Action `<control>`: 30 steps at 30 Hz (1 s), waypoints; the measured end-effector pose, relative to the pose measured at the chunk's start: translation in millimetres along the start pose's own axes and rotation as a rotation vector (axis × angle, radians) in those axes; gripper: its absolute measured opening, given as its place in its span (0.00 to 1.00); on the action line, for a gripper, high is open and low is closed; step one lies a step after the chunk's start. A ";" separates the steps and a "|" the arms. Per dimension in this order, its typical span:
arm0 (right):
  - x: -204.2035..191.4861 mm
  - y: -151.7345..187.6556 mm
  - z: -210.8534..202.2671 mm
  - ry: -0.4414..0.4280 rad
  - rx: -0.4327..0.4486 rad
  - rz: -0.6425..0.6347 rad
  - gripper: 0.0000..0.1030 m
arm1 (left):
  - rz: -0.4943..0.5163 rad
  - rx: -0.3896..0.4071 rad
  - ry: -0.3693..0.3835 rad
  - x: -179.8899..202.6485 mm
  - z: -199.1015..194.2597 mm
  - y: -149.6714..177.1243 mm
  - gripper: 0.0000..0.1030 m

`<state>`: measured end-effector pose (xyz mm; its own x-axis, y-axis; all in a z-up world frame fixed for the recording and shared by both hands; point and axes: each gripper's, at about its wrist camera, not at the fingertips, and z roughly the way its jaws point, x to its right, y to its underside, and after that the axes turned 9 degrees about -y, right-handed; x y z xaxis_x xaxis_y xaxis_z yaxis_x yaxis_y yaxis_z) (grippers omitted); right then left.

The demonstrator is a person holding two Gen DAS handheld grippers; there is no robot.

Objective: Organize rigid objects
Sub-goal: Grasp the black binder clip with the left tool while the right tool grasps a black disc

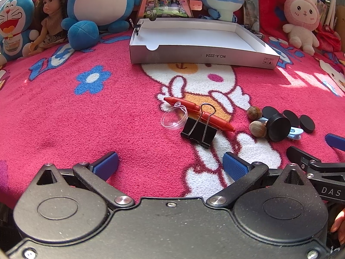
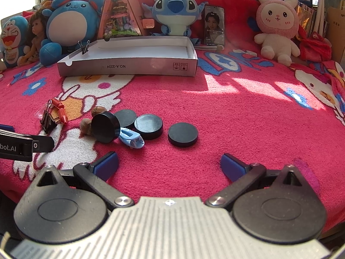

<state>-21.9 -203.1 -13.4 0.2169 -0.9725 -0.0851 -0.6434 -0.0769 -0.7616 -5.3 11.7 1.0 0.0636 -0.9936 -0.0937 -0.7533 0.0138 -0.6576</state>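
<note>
Left wrist view shows the left gripper (image 1: pixel 170 164) held low and level over the pink blanket (image 1: pixel 86 118), its jaws spread wide with nothing between them. Just ahead of the jaws and a little to the right lies a black binder clip (image 1: pixel 199 130), touching a red crayon (image 1: pixel 199 113) and a clear plastic cap (image 1: pixel 173 118). Further right sit two nuts (image 1: pixel 256 122) and a cluster of black discs (image 1: pixel 278 128), one disc propped up on a light blue clip (image 1: pixel 294 133).

From the right wrist view, the right gripper (image 2: pixel 169 165) also hovers low over the blanket, jaws wide apart and empty. One flat black disc (image 2: pixel 182 135) lies just beyond the gap, near its middle; the tilted disc (image 2: pixel 105 127) and the blue clip lie ahead and to the left.

An open white cardboard box (image 2: pixel 129 67) rests well beyond both grippers, at the far side of the blanket, with a small binder clip (image 2: pixel 85 46) clamped on its left rim. Plush toys (image 2: pixel 172 13) line the back.
</note>
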 end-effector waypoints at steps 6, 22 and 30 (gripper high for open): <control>6.4 1.6 -5.7 -0.026 0.037 0.003 1.00 | 0.002 0.056 0.005 -1.8 -5.8 3.7 0.87; 41.4 -8.1 -17.6 0.044 0.088 0.057 0.67 | 0.036 0.137 0.161 -0.5 -16.0 -1.4 0.32; 33.6 -11.8 -8.4 0.006 0.079 0.013 0.56 | 0.088 0.176 0.126 3.8 -2.0 -10.5 0.37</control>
<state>-13.2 -236.7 -1.9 0.2042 -0.9746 -0.0917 -0.5862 -0.0467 -0.8088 1.6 7.5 9.1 -0.0876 -0.9937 -0.0700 -0.6259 0.1096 -0.7722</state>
